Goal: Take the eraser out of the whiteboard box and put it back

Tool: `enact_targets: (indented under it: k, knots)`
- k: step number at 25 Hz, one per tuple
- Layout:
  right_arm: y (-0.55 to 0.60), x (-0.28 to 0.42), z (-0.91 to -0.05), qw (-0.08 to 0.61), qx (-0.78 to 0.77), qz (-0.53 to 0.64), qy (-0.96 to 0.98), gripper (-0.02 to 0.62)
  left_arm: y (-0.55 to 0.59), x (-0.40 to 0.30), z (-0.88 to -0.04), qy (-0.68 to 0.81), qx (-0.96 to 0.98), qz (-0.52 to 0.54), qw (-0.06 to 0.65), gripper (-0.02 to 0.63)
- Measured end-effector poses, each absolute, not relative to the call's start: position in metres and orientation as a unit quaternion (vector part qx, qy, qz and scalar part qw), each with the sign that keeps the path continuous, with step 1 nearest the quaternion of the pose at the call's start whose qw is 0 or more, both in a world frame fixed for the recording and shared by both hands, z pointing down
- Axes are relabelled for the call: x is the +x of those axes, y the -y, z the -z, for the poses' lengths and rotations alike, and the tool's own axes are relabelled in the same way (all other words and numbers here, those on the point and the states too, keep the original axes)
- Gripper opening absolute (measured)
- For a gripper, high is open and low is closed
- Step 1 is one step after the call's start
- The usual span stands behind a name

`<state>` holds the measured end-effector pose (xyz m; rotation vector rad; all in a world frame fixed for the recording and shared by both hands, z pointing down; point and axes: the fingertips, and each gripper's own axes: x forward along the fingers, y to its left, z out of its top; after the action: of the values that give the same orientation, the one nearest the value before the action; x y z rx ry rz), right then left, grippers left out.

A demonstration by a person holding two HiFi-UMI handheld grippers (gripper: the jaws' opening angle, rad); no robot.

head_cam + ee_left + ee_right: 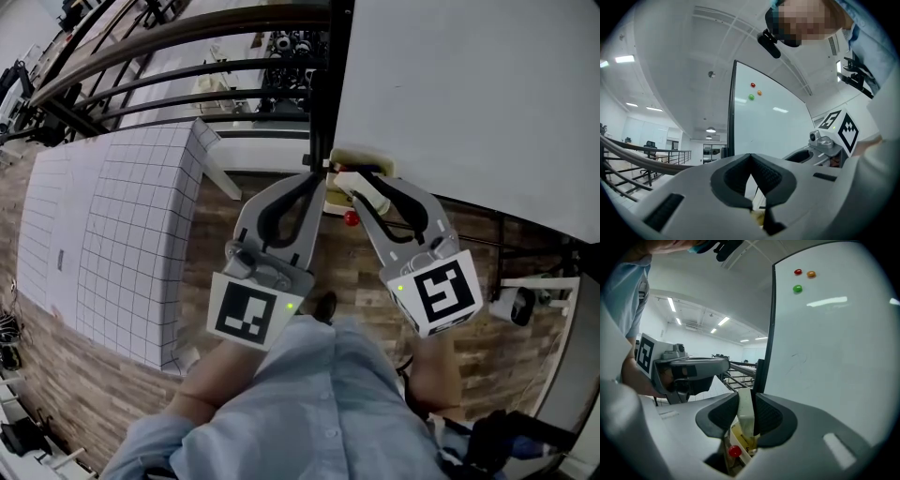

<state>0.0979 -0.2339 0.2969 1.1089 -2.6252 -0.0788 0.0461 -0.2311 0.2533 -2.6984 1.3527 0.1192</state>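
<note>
The right gripper [746,397] has its jaws closed flat on a cream slab, which I take to be the eraser [745,416]. The slab stands upright between the pads, directly above the whiteboard box [742,440]. A small red magnet [735,451] sits at the near side of that box. Just left of the box, the left gripper [750,159] has its pad tips pressed together with nothing between them, so it takes no part in the grip. Behind and above the box rises the whiteboard [834,357], with a green magnet [797,288] high up on it.

The eraser looks clear of the box, or nearly so, so the lifting-out half appears to be in hand. Returning it calls for keeping the slab square to the box mouth, lowering it straight in, then parting the jaws.
</note>
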Motion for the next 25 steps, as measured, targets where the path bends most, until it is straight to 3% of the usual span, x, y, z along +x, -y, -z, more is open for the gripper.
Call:
enact_targets:
  k: [25]
  knots:
    - [0.246,0.080,-0.341,0.180,0.376,-0.005,0.909,0.110,0.256,0.035,-0.280,-0.424,-0.905,-0.011,0.029,-0.002]
